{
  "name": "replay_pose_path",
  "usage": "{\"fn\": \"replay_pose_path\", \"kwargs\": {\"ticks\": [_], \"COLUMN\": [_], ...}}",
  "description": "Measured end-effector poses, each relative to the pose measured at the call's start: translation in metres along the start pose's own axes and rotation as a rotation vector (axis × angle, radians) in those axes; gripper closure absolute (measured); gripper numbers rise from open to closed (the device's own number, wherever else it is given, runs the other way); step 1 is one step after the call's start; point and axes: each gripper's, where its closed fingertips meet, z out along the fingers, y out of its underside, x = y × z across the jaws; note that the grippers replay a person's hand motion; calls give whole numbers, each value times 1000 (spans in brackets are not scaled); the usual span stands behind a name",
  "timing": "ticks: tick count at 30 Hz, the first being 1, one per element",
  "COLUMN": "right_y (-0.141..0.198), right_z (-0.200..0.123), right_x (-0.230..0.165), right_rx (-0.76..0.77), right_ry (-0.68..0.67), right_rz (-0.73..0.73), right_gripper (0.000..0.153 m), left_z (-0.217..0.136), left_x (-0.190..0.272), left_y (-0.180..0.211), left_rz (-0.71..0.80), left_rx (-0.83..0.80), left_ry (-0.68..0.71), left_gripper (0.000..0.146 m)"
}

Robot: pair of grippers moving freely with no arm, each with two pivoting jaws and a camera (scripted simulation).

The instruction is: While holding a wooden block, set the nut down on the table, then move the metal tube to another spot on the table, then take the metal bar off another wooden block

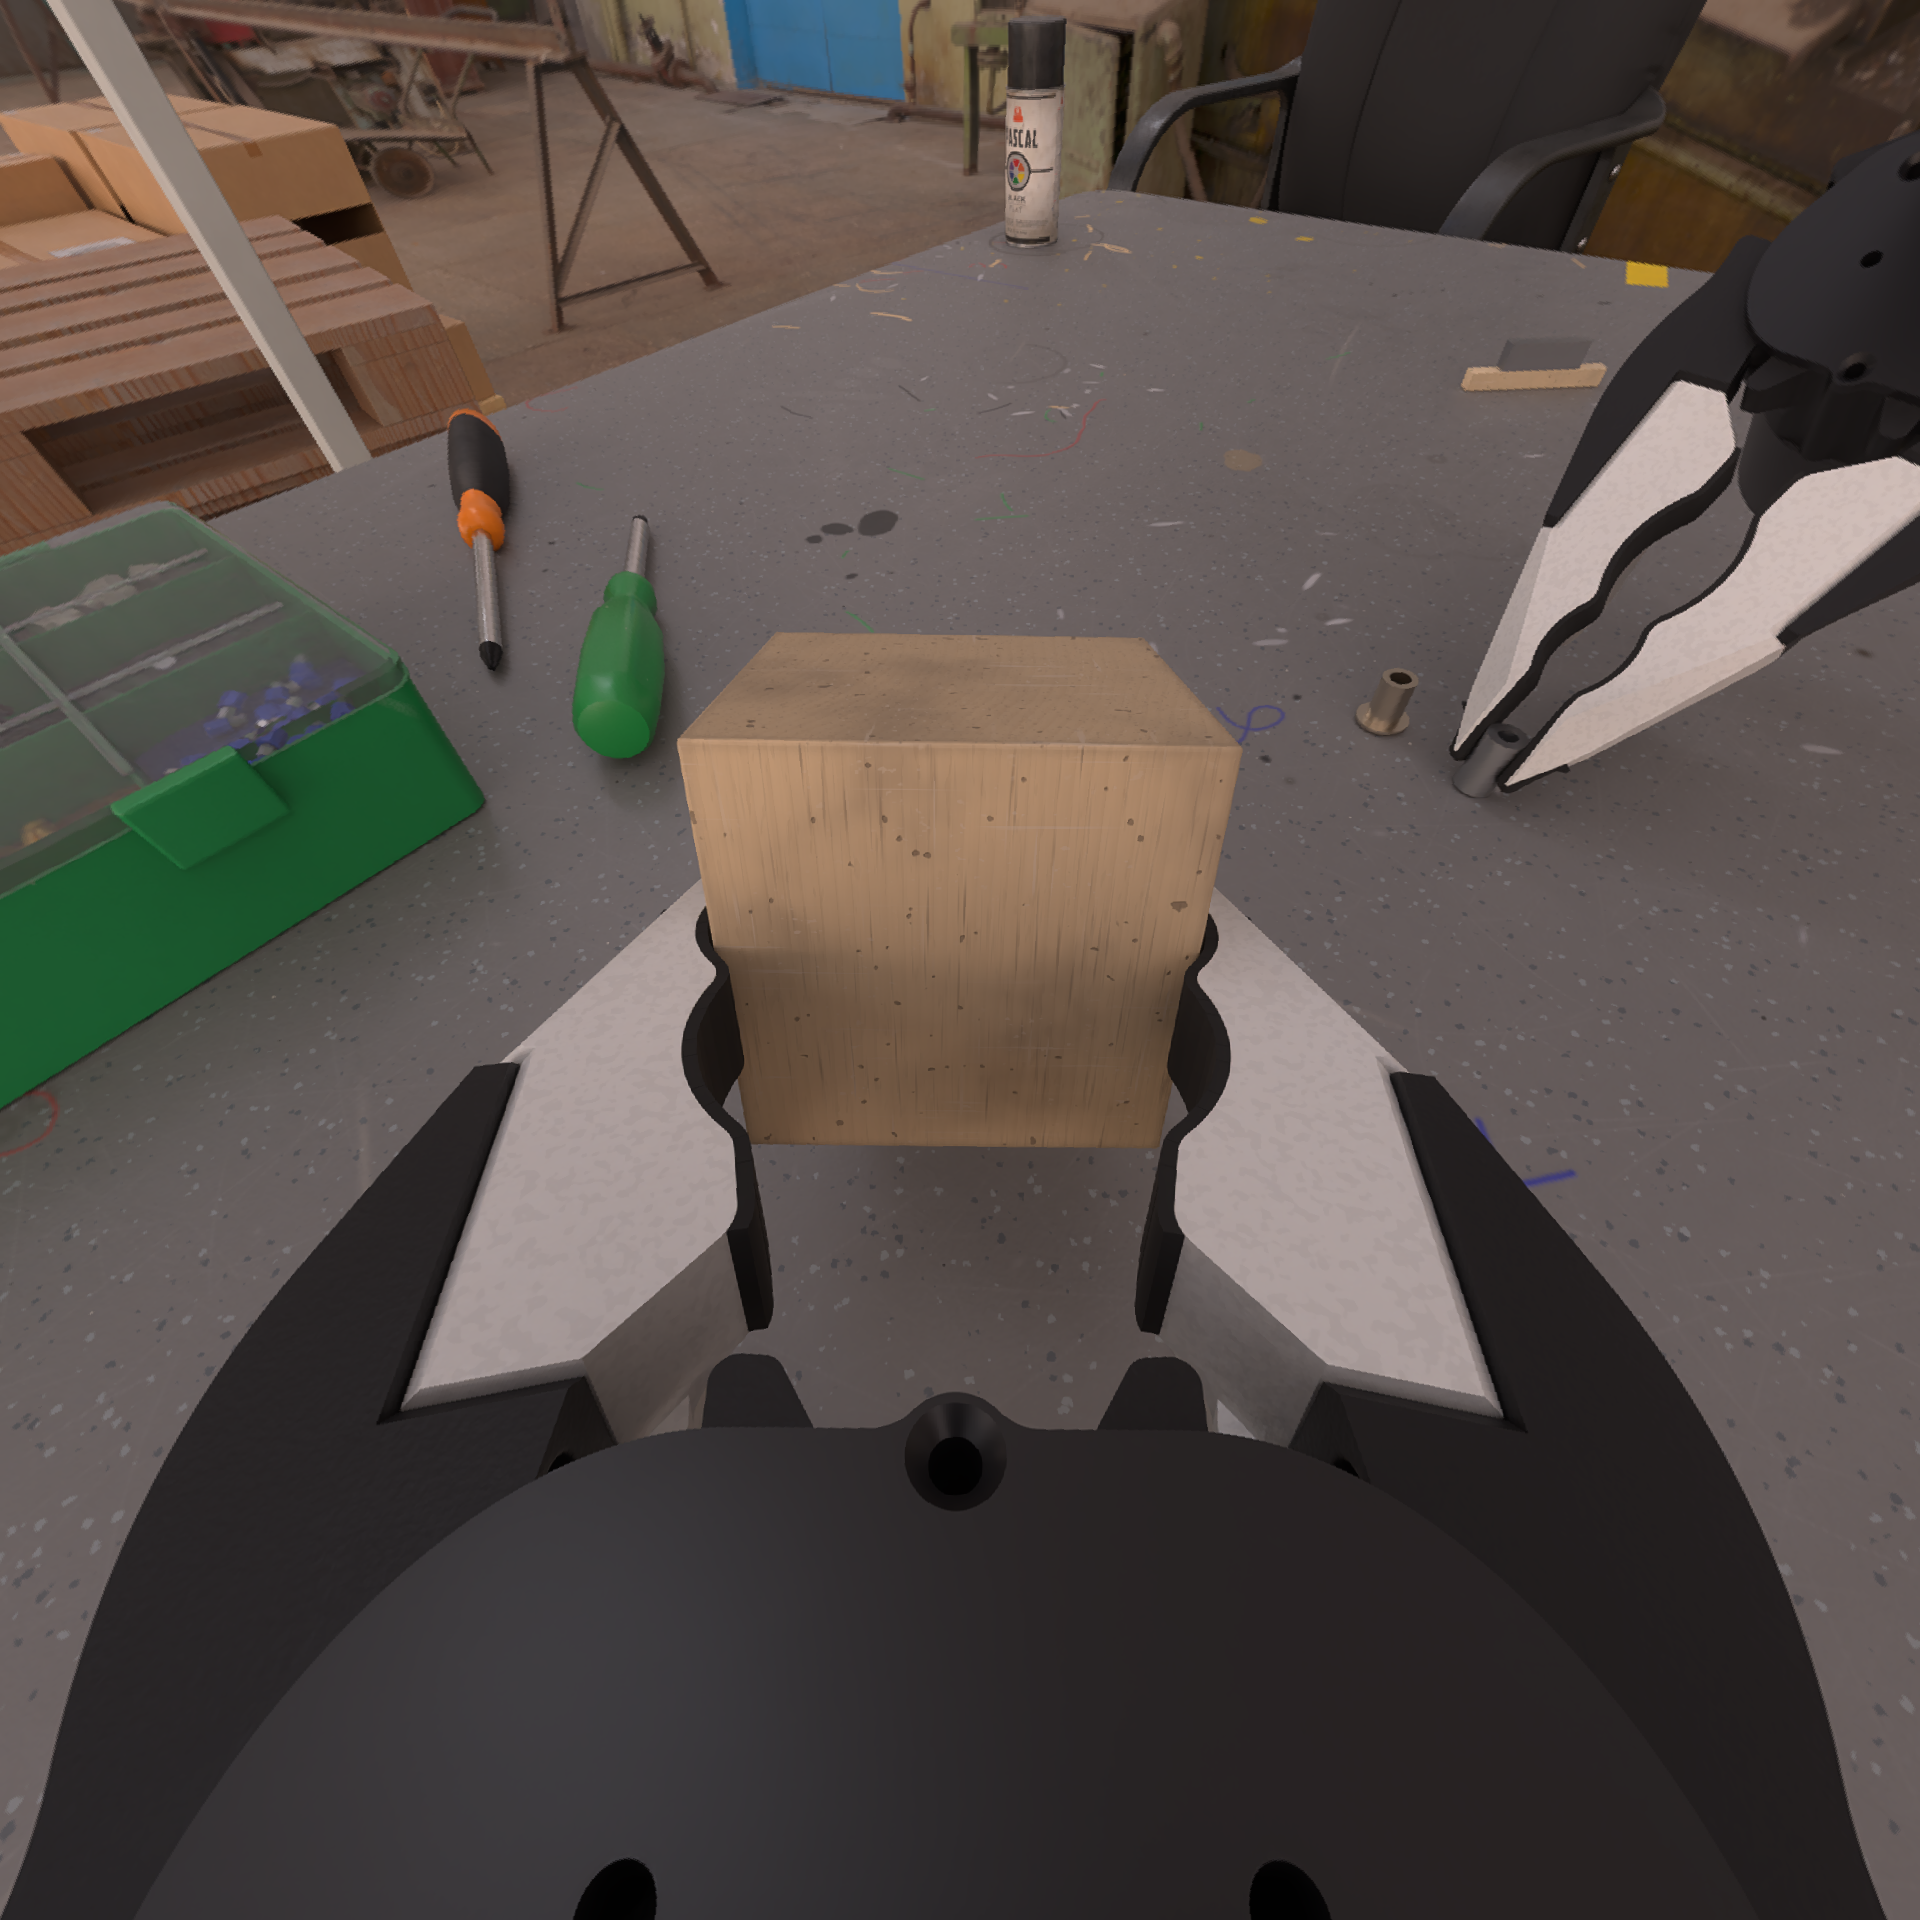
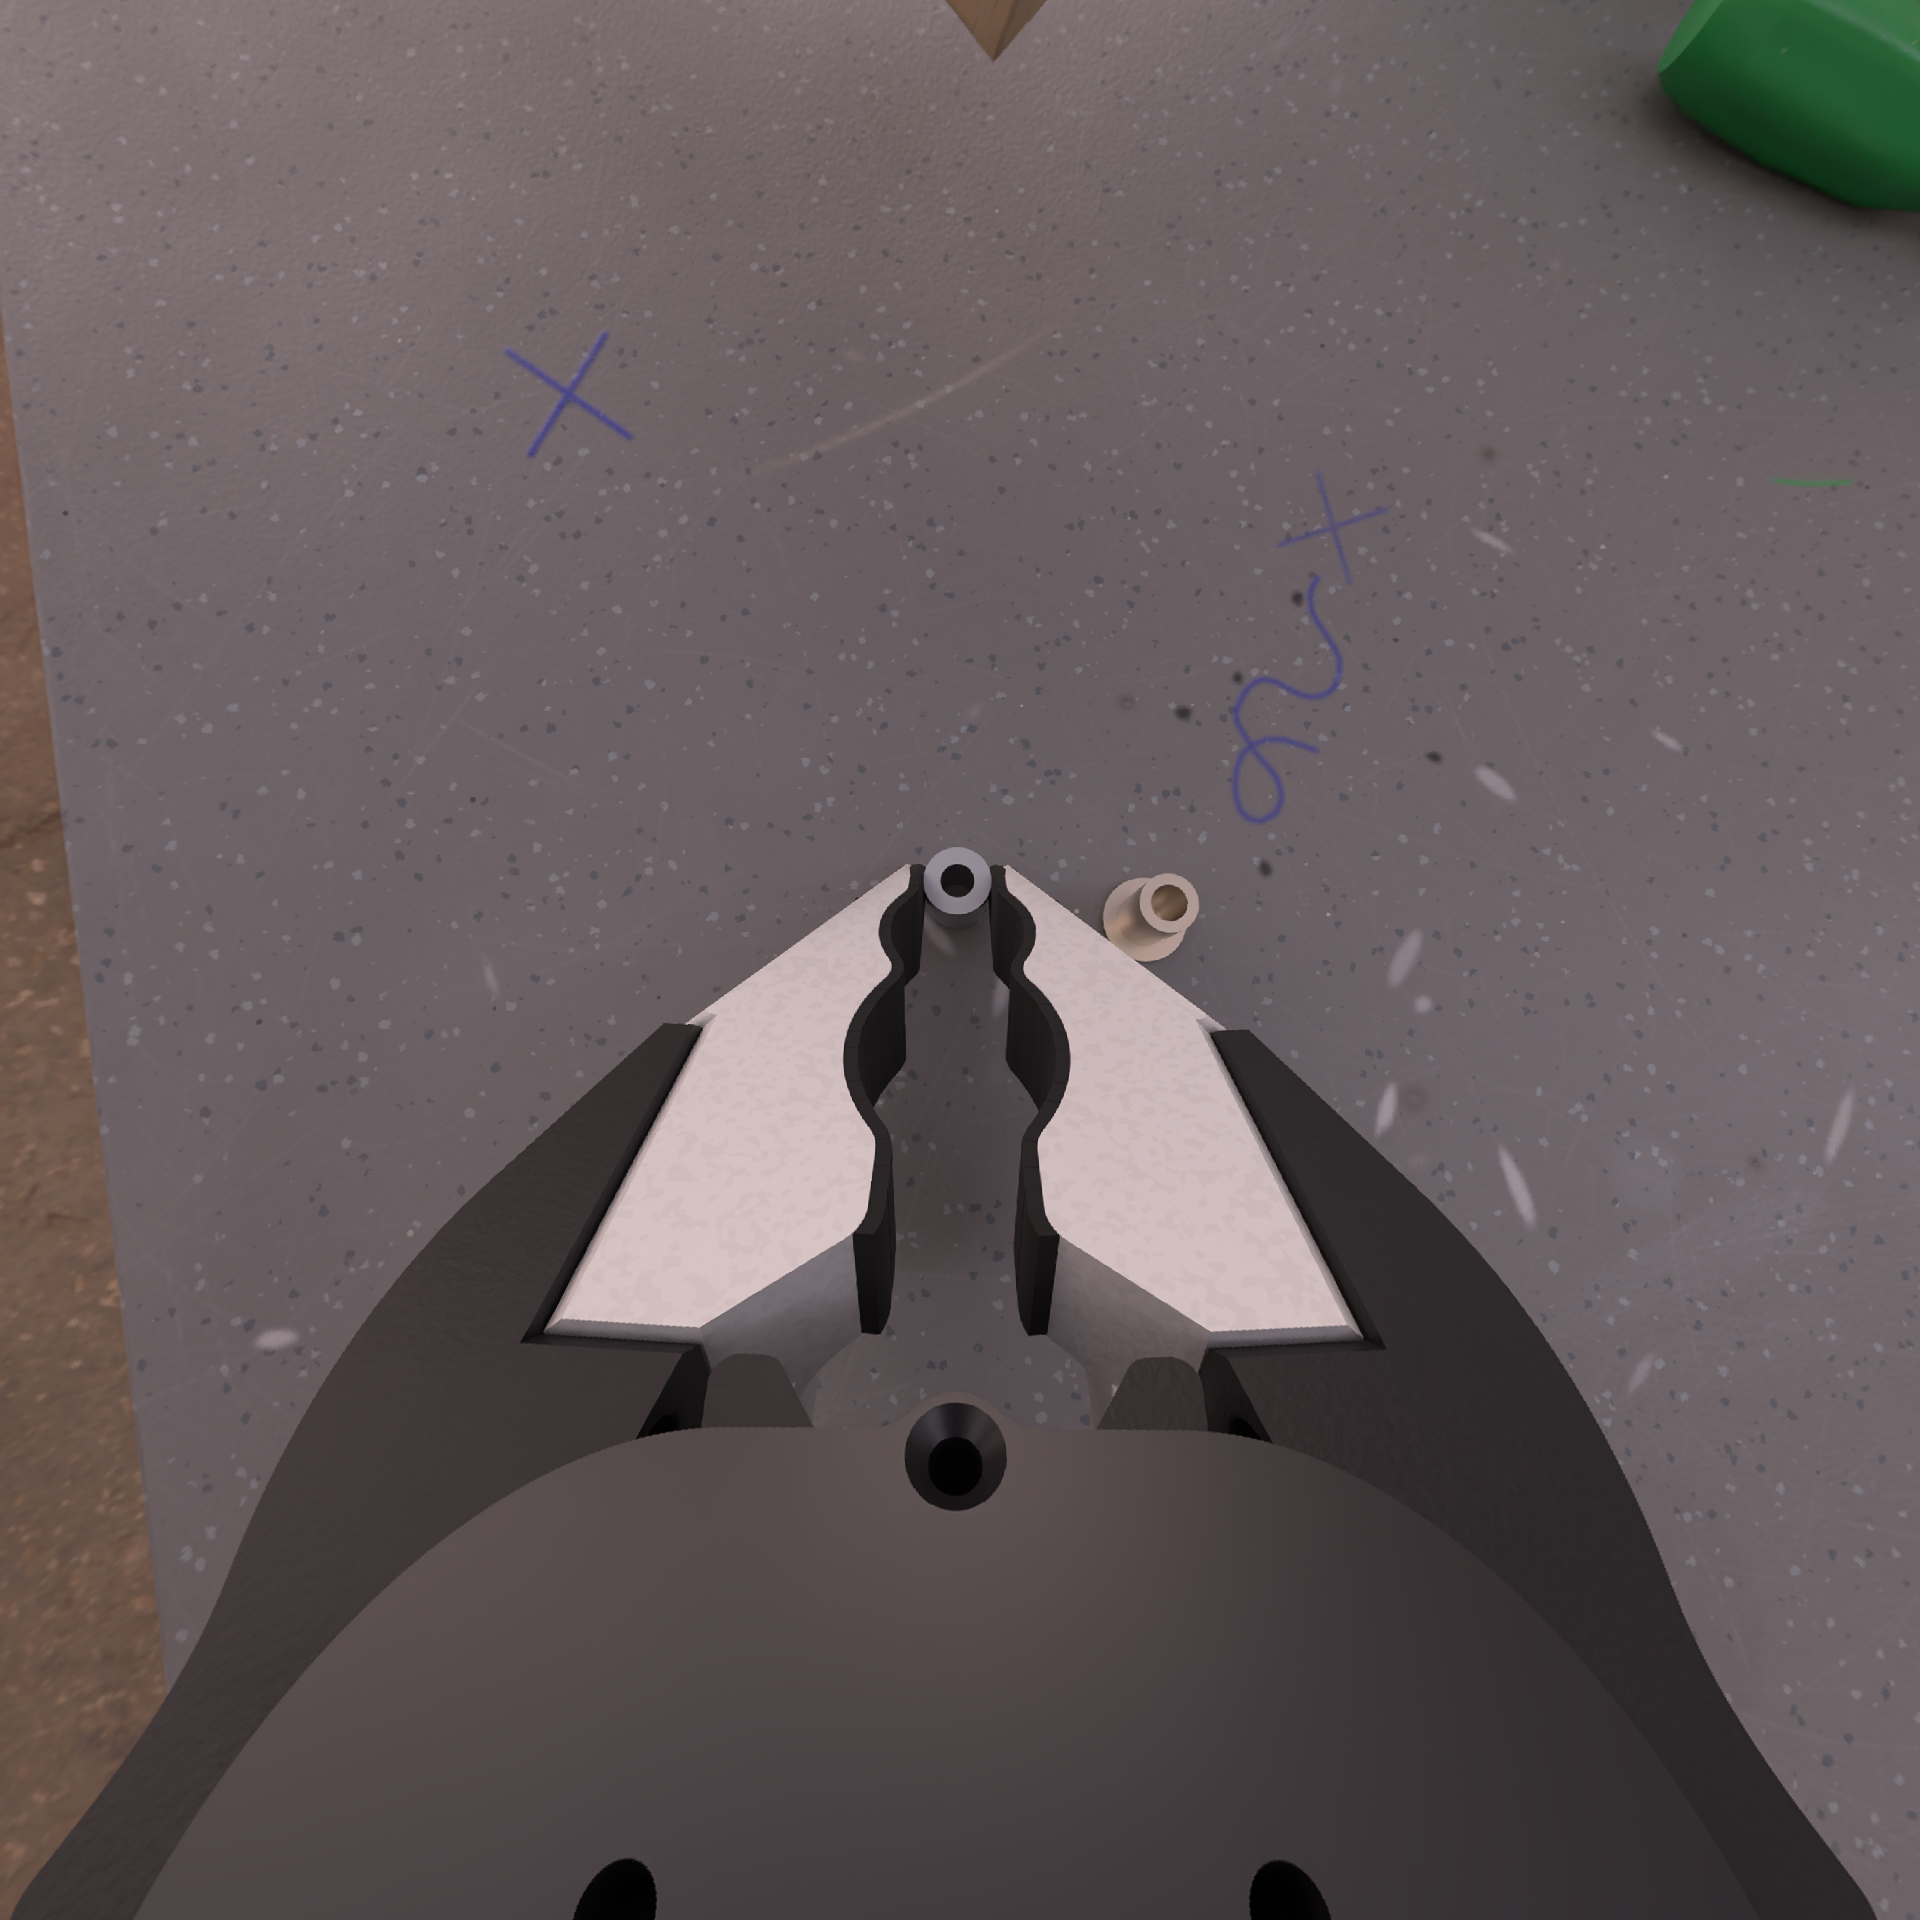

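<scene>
Green parts box sits at the far left of the table, its clear lid down; right of it lie an orange-handled screwdriver and a green-handled screwdriver. At centre, the left gripper clamps the wooden block between its two fingers, and the block looks lifted slightly off the surface. A spray can stands at the far edge.

Right of the block, the brass-coloured nut rests on the table on its flange, free of any grip, so the first step appears done. Just right of it stands the short grey metal tube, upright, with the right gripper coming down over it from the right. In the right wrist view the right gripper's fingertips sit against both sides of the metal tube, closed around it near the very tips, with the nut just beside one finger.

Step two is in hand, by my reading: the tube is seized but seems to be standing on the table. The next move calls for a straight lift clear of the nut, since the hold is shallow and a sideways drag could knock the nut or tip the tube. Far right, a flat wooden block carries the dark metal bar, untouched.
</scene>
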Motion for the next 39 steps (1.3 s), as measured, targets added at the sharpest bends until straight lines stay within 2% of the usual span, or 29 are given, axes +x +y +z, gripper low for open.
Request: {"fn": "replay_pose_path", "kwargs": {"ticks": [8, 11, 13, 16, 21, 28, 32, 39], "right_y": [-2, -7, -13, -26, -49, -58, -52, -51], "right_z": [1, 2, 1, -6, -30, -77, -85, -88], "right_x": [1, 0, 1, 10, 40, 85, 98, 101], "right_rx": [27, 69, 114, 224, 444, 752, 798, 790], "right_ry": [10, 1, -6, 30, 174, 357, 407, 450], "right_rz": [-15, -8, 8, 26, 76, 260, 326, 298], "right_gripper": [141, 119, 115, 112, 101, 86, 91, 106], "left_z": [-1, -1, -1, -2, -2, -3, -4, -4], "left_x": [-1, 0, 0, -1, -1, -2, -2, -1], "left_y": [-1, -1, -1, -2, -2, -3, -4, -4], "left_rz": [-2, 1, 2, -1, -6, -12, -20, -28], "left_rx": [7, 8, 10, 16, 20, 28, 33, 38], "left_ry": [-6, -4, -4, -4, -3, -3, 0, 5], "left_gripper": [62, 62, 62, 62, 62, 62, 62, 62]}}
